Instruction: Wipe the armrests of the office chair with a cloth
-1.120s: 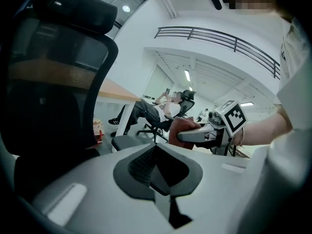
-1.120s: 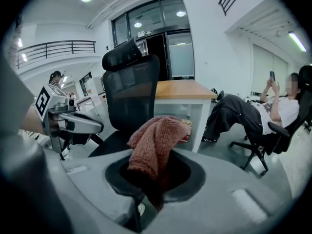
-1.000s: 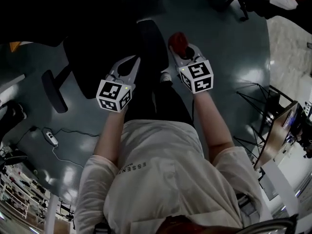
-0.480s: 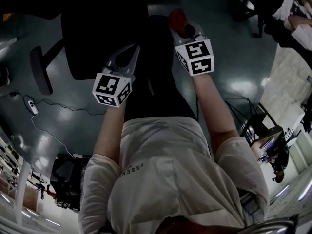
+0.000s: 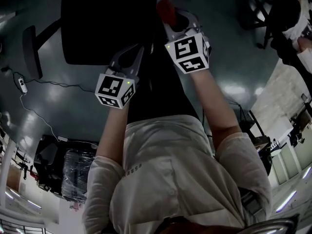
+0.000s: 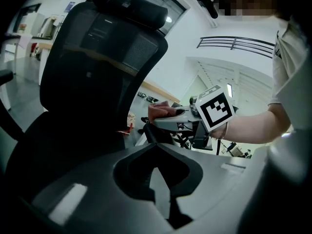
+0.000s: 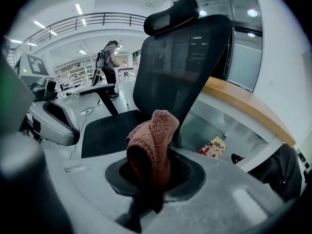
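The black office chair shows its seat (image 5: pixel 102 26) at the top of the head view, with one armrest (image 5: pixel 30 50) off to its left. My right gripper (image 5: pixel 170 19) is shut on a reddish knitted cloth (image 5: pixel 164 9) at the seat's right edge. The cloth (image 7: pixel 152 143) bunches up between the jaws of the right gripper (image 7: pixel 148 179), facing the mesh backrest (image 7: pixel 187 62) and an armrest (image 7: pixel 97 89). My left gripper (image 5: pixel 136 51) hovers at the seat's front corner. In its own view the left gripper (image 6: pixel 157 184) looks shut and empty, with the backrest (image 6: pixel 97 67) ahead of it.
A power strip with its cable (image 5: pixel 20 84) lies on the dark floor at the left. A wrapped black crate (image 5: pixel 73 167) sits at lower left. Other chair bases (image 5: pixel 258 9) stand at upper right. A snack packet (image 7: pixel 212 146) lies under a wooden ledge (image 7: pixel 243 106). A person (image 7: pixel 109 57) stands far off.
Both grippers have come closer to the chair seat. The right one has carried the cloth left and forward to the seat's edge. The view has swung, so the armrest sits farther left.
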Action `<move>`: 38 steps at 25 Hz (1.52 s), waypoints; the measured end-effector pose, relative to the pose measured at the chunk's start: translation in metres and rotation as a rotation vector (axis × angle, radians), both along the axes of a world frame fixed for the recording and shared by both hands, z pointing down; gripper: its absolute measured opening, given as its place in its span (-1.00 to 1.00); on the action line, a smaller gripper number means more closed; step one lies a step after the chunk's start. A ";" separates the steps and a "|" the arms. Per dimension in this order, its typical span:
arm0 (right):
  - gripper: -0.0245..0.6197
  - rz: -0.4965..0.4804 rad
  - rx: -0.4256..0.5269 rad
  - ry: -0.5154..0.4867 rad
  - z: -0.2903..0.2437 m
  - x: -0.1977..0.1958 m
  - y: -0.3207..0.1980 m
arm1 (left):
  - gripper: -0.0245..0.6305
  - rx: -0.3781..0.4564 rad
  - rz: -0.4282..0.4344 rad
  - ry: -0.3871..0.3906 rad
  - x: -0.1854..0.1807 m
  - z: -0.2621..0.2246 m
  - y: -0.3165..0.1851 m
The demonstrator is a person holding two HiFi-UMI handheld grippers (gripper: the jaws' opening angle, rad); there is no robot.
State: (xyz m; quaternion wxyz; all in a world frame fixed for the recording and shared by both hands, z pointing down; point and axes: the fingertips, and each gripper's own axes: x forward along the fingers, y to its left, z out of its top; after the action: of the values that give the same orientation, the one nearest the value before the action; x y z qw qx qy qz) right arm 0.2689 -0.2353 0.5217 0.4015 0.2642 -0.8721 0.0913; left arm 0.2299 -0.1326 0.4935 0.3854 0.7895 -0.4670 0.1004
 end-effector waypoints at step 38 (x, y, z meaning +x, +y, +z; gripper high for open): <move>-0.75 0.204 -0.280 -0.190 0.003 0.023 0.263 | -0.87 0.056 0.119 -0.006 -0.013 -0.019 0.142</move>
State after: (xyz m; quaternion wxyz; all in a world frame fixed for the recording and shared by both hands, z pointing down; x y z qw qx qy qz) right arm 0.2921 0.0273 0.5247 0.3392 0.2828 -0.8535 0.2765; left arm 0.2165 0.0098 0.4748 0.3551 0.8260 -0.4230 0.1127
